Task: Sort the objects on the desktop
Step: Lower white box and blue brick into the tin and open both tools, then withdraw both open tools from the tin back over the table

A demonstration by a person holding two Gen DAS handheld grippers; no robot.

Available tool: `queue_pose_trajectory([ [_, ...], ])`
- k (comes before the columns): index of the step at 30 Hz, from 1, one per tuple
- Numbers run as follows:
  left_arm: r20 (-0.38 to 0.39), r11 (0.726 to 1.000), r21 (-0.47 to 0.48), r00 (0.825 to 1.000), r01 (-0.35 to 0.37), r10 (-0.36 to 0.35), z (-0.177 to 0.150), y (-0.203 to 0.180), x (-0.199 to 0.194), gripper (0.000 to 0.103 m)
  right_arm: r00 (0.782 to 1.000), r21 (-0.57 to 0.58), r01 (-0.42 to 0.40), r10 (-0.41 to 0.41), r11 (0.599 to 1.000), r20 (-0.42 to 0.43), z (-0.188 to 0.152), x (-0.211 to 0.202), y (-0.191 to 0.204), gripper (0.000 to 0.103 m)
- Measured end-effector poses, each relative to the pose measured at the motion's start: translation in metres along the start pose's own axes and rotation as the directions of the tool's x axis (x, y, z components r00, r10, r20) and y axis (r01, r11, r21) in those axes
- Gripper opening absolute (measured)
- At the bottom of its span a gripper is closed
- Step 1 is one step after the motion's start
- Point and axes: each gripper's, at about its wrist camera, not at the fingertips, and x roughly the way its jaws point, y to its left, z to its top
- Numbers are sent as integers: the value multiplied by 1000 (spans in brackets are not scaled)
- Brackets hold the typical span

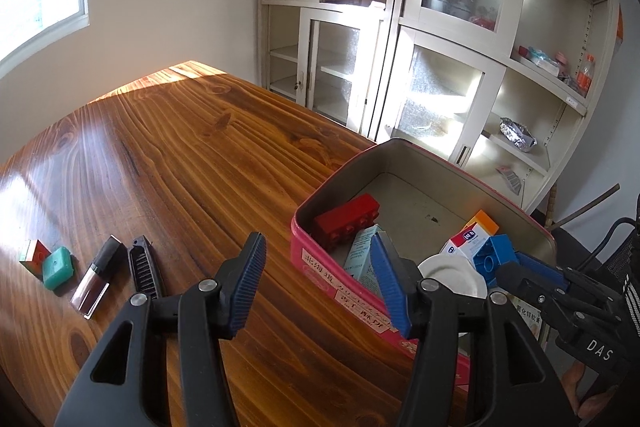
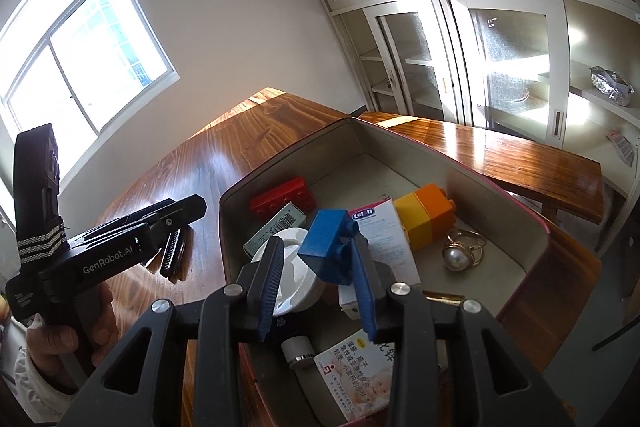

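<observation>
A pink tin box (image 1: 340, 287) stands on the wooden table (image 1: 180, 155), holding a red brick (image 1: 348, 221), small cartons and a white round lid (image 1: 452, 273). My left gripper (image 1: 320, 267) is open with nothing between its fingers, its right finger over the tin's near wall. In the right wrist view my right gripper (image 2: 318, 267) hangs over the tin (image 2: 532, 227). A blue brick (image 2: 328, 243) leans on its right finger, and the left pad stands apart from it. A yellow-orange brick (image 2: 428, 215) and a pearl ring (image 2: 460, 255) lie inside.
On the table left of the tin lie a dark comb (image 1: 144, 267), a lipstick (image 1: 98, 275), a green eraser (image 1: 59, 266) and a red-green cube (image 1: 35, 255). White glass-door cabinets (image 1: 360, 27) stand behind the table. A hand (image 2: 60, 339) holds the left gripper.
</observation>
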Motion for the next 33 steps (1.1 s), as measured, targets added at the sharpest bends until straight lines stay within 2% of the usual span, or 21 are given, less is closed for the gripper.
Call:
queue_pose_trajectory([
  [8, 7, 999, -49, 1000, -9, 9, -6, 19, -8, 58, 999, -20, 35, -35, 999, 34, 2, -9, 9, 38],
  [17, 6, 991, -130, 1000, -29, 30, -14, 50, -16, 58, 998, -45, 32, -30, 998, 60, 6, -14, 26, 38],
  [20, 9, 987, -155, 999, -40, 42, -15, 59, -19, 58, 998, -65, 22, -18, 998, 63, 7, -14, 33, 42],
  [24, 8, 980, -191, 999, -50, 53, -16, 72, -21, 58, 999, -83, 4, 0, 997, 54, 10, -7, 39, 43],
  [28, 12, 977, -202, 997, -70, 74, -18, 81, -25, 58, 1000, -68, -10, 10, 998, 10, 12, 7, 36, 44],
  [31, 18, 974, -205, 995, -97, 102, -18, 87, -29, 58, 1000, -56, 7, -6, 998, 11, 9, 8, 30, 44],
  [33, 17, 970, -217, 993, -111, 117, -18, 94, -30, 58, 998, -59, 52, -51, 997, 29, 8, 3, 29, 45],
])
